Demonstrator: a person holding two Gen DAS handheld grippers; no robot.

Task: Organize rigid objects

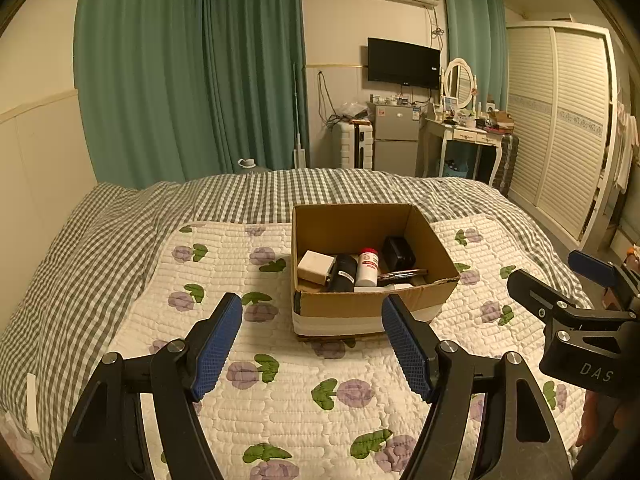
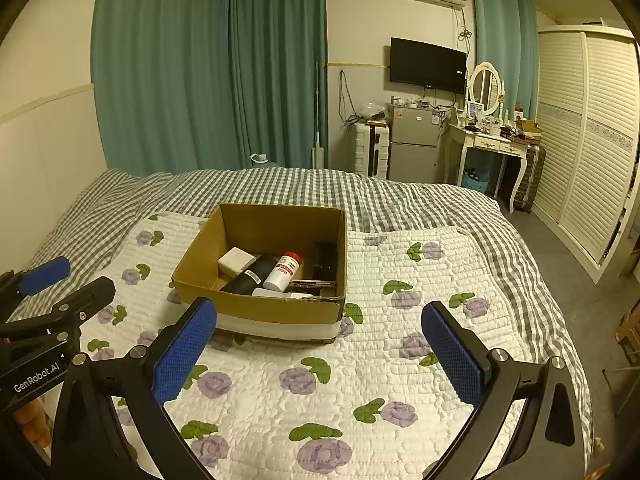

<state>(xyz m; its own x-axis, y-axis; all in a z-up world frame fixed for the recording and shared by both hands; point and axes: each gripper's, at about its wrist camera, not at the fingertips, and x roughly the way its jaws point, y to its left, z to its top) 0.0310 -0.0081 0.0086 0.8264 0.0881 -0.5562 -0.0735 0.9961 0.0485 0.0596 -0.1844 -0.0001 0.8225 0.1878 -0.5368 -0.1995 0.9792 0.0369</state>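
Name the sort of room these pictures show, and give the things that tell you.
Most likely a bedroom: a bed under a floral quilt, a louvred wardrobe and a dressing table with a mirror.

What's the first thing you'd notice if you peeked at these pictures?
The open cardboard box in the middle of the flowery quilt, with a red-capped white bottle and other small things inside. Then the left gripper and right gripper, both open and empty, just in front of it.

A home bedroom is showing here: a bed (image 1: 120, 240) is lying under a checked cover and a floral quilt (image 1: 304, 392), green curtains (image 1: 188, 72) are hanging behind it, and a louvred wardrobe (image 1: 560, 120), vanity mirror (image 1: 458, 82), small fridge (image 1: 396, 138) and wall television (image 1: 402, 63) are standing beyond.
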